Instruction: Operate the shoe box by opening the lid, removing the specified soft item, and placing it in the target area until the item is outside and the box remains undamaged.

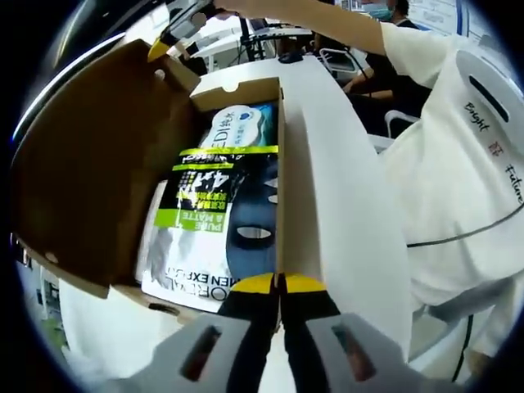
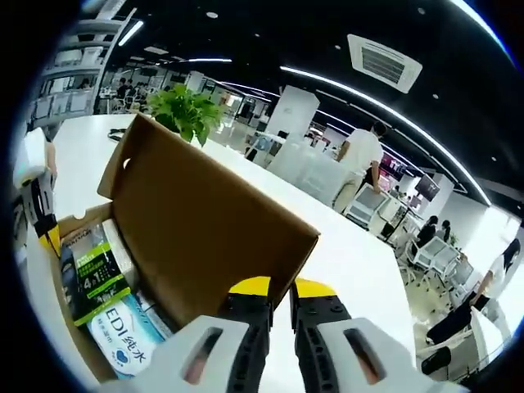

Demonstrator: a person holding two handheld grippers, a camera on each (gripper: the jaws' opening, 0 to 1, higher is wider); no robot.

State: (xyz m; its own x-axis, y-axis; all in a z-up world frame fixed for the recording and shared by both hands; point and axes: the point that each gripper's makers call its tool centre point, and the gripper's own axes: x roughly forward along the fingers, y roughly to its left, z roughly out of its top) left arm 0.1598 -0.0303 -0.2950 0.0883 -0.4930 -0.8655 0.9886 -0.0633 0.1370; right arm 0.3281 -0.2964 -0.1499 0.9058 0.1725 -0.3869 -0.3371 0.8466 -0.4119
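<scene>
The box point(image 1: 282, 188) lies open on the white table point(image 1: 352, 213), and the lid point(image 1: 90, 164) stands up on one long side. Inside are soft packs. The black and green pack point(image 1: 225, 221) lies on top, nearest to the left gripper point(image 1: 280, 284), and a white and blue pack point(image 1: 237, 127) lies beyond it, toward the far end of the box. I cannot tell which pack is the specified item.

In the left gripper view the left gripper has its yellow tips pressed together. They sit at the near end of the box, just over the lower edge of the black and green pack. If they pinch this edge or only touch it, I cannot tell. The long axis of the pack runs straight away from this gripper, along the length of the box.

In the right gripper view the right gripper point(image 2: 279, 288) closes on the free edge of the lid point(image 2: 209, 229) and holds it up. The box inside point(image 2: 98, 295) is below and to the left of it.

My judgement: the left gripper is nearer to the packs, and the right one is busy with the lid. The pack must come out upward and toward the left gripper, along its long axis, so that it does not pull on the cardboard wall beside it.
</scene>
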